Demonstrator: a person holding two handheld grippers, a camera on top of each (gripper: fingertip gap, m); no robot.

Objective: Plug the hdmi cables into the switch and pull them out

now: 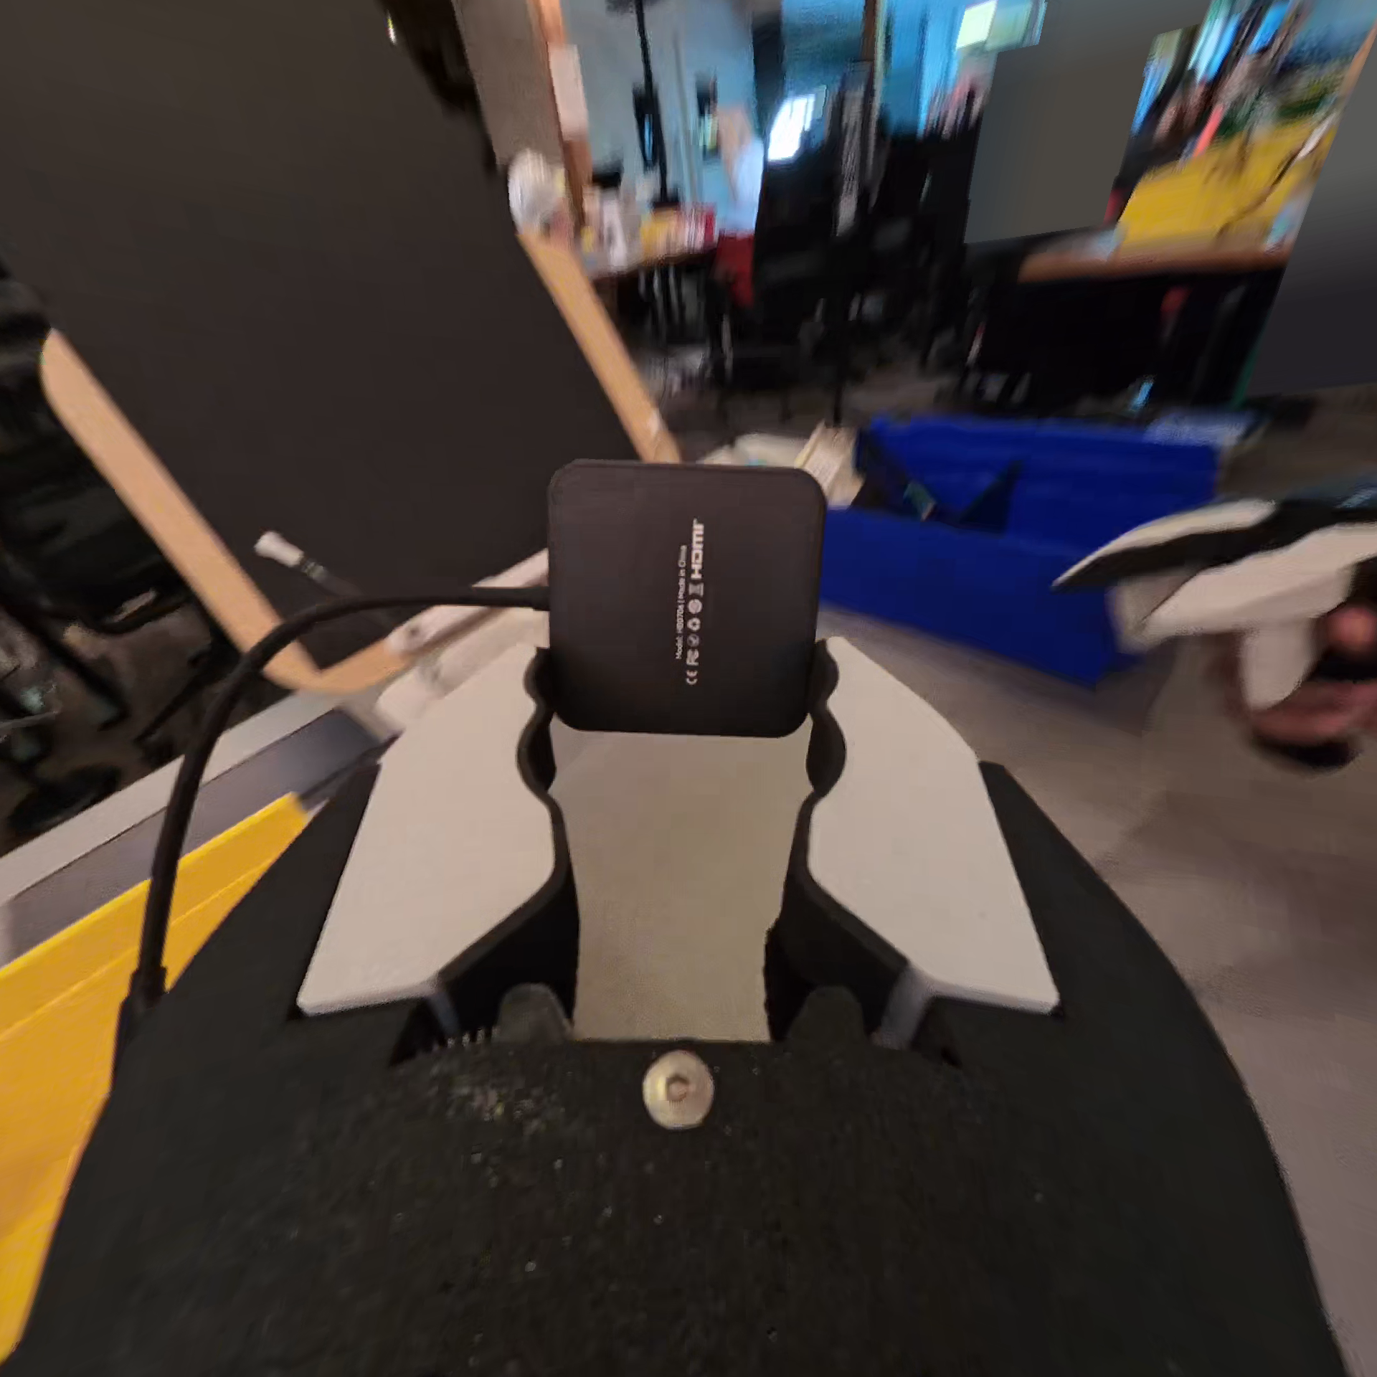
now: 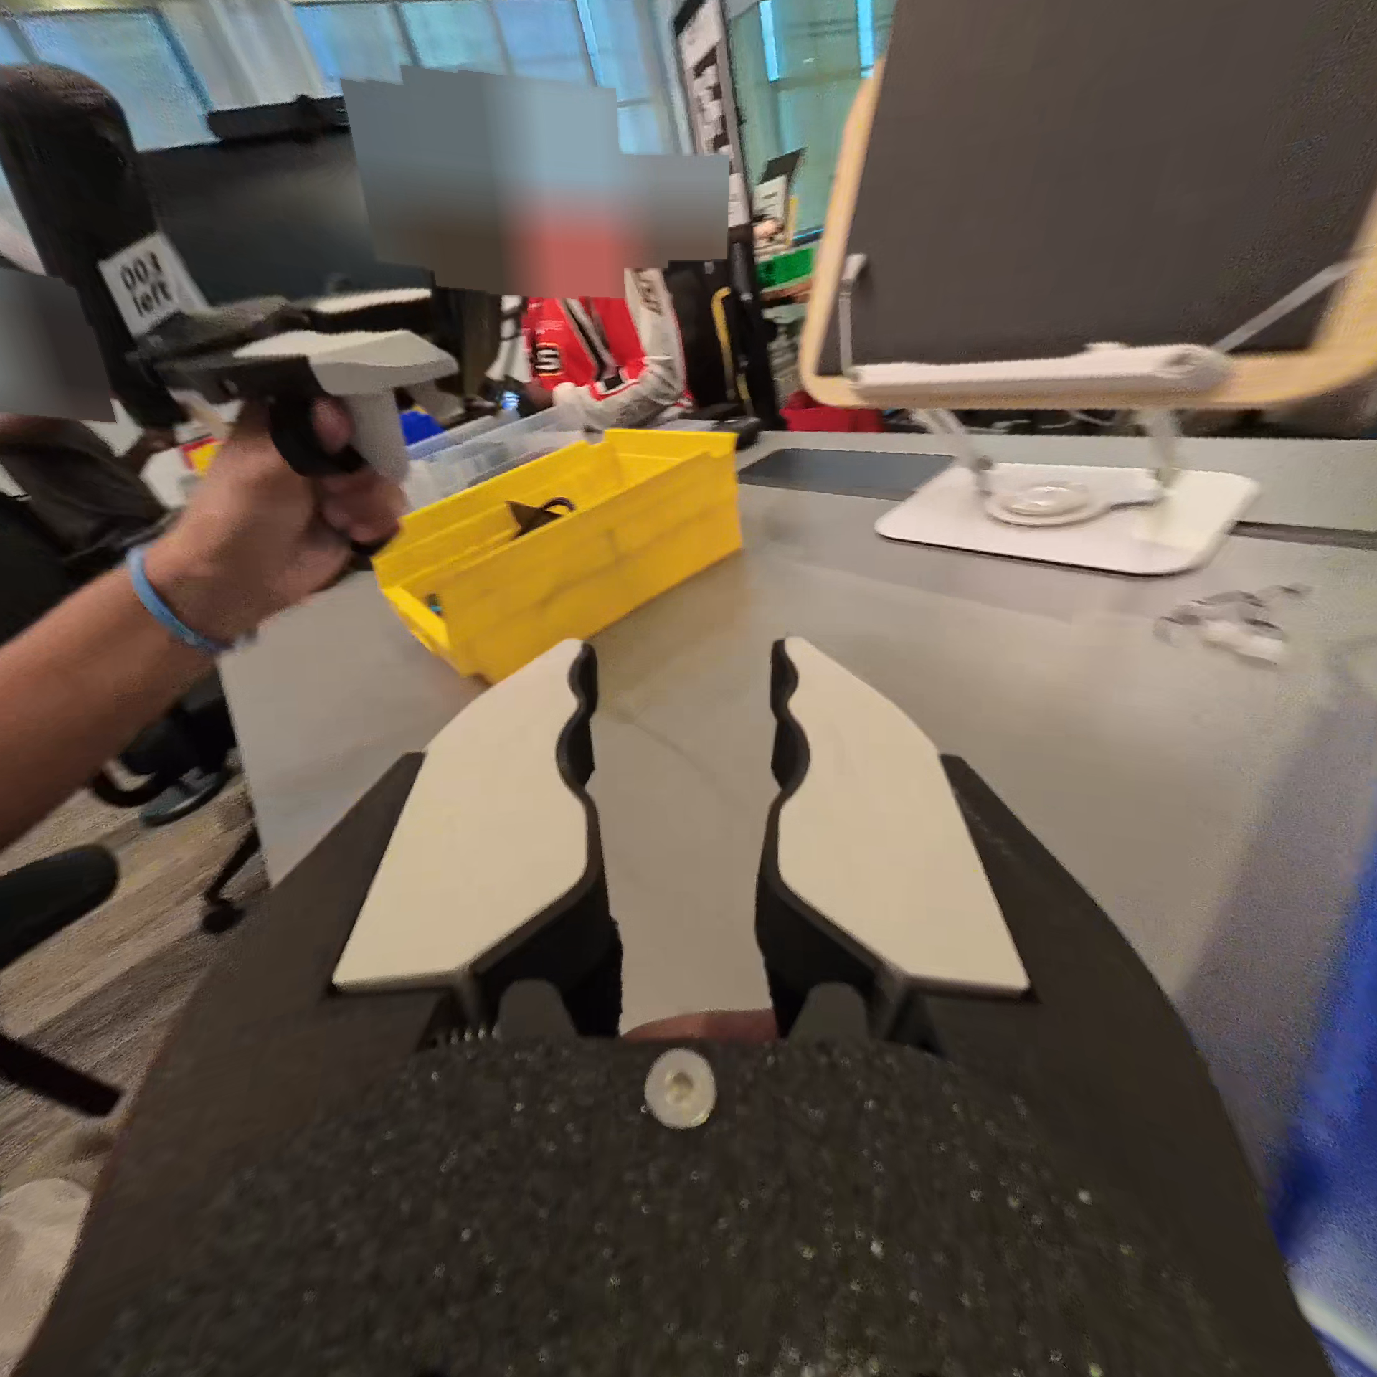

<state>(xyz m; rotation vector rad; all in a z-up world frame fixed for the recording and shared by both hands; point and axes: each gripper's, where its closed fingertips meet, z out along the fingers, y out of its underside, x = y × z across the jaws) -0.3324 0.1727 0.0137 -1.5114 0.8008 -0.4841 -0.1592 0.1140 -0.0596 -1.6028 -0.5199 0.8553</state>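
The black switch [image 1: 685, 596] was gripped betw. the fingertips of the left tongs [image 1: 682, 670], held up off the grey surface [image 1: 1118, 857], underside w/ white print turned to the camera. A thin black cable [image 1: 186, 745] was seen leaving its left edge and looping down. The right tongs [image 2: 682, 663] were held apart w/ nothing betw. them, above the surface. A yellow bin [image 2: 566, 536] was seen just beyond, and a white monitor stand [image 2: 1073, 514] further right. The left tongs were gripped by a hand [image 2: 283, 514].
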